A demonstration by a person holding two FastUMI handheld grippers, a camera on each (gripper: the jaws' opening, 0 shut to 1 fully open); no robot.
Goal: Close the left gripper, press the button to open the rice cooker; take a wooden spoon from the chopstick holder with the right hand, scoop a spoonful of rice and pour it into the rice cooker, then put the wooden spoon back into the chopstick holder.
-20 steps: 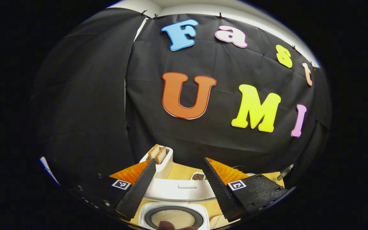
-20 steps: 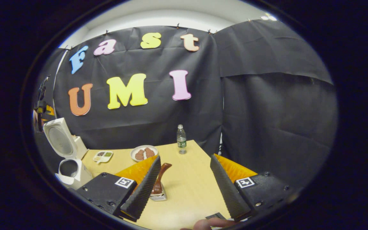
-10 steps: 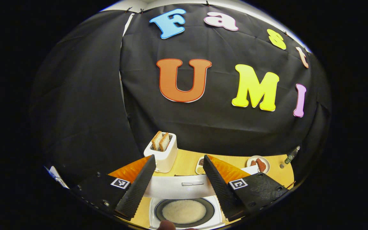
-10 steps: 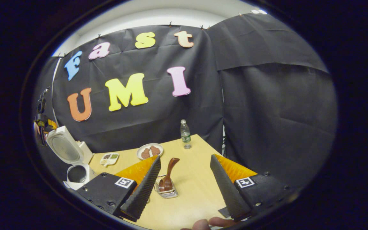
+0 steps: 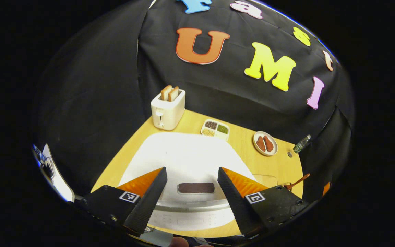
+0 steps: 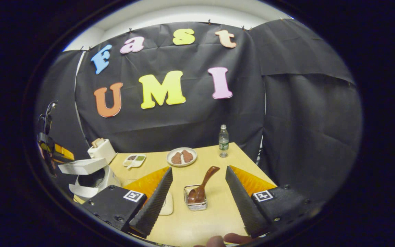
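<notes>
Rice cooker (image 6: 91,175) sits at the table's (image 6: 214,219) left edge, lid partly lowered, left gripper (image 5: 190,197) above it, jaws apart. Rightward, wooden spoon (image 6: 202,185) stands in the chopstick holder (image 6: 195,202) between the right gripper's (image 6: 197,197) spread fingers.

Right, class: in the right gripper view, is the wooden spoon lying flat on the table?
No, the wooden spoon stands tilted in the chopstick holder, bowl down.
</notes>
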